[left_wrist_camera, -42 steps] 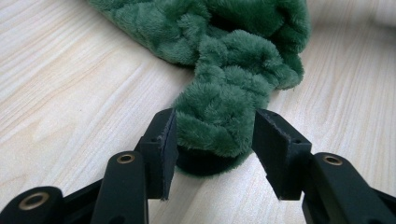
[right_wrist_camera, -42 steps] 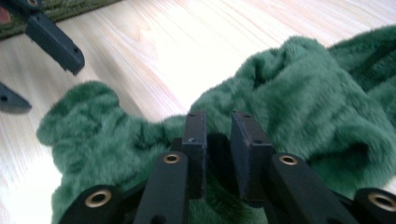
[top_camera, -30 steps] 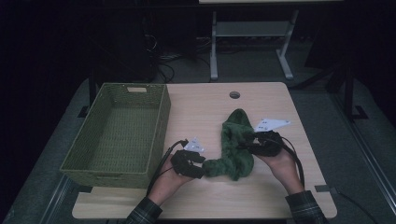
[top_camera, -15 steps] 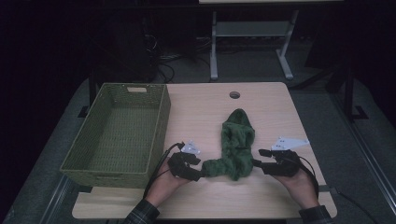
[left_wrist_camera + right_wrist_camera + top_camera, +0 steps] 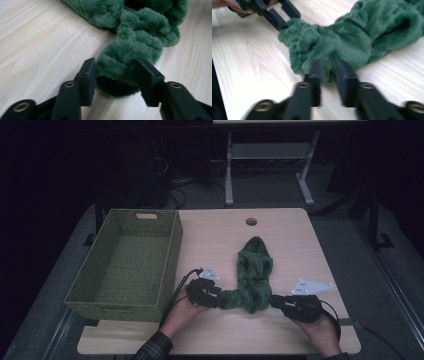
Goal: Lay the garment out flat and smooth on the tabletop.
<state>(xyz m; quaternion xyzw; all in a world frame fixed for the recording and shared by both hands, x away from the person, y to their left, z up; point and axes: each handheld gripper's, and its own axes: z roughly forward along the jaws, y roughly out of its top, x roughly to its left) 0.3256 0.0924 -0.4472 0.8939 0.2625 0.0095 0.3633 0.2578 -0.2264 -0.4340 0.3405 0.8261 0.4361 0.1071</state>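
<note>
A green fleece garment [image 5: 254,270] lies crumpled at the middle of the wooden table [image 5: 210,230]. My left gripper [image 5: 218,299] is at its near-left end. In the left gripper view the jaws [image 5: 115,72] have just been closing and press on both sides of a rolled sleeve cuff [image 5: 117,67]. My right gripper [image 5: 272,301] is at the garment's near-right edge. Its jaws [image 5: 329,67] have just been closing and now pinch a fold of the green fleece [image 5: 352,37]. The left gripper [image 5: 284,17] also shows far off in the right gripper view, holding the other end.
A green woven basket [image 5: 170,260], with nothing in it, stands on the table's left side, just left of my left hand. A round cable hole [image 5: 251,221] sits near the table's far edge. A metal stand [image 5: 270,165] is on the floor beyond.
My right gripper came down from the garment's right side toward the near edge, then moved in and closed on the fleece. The left hand stayed put.
</note>
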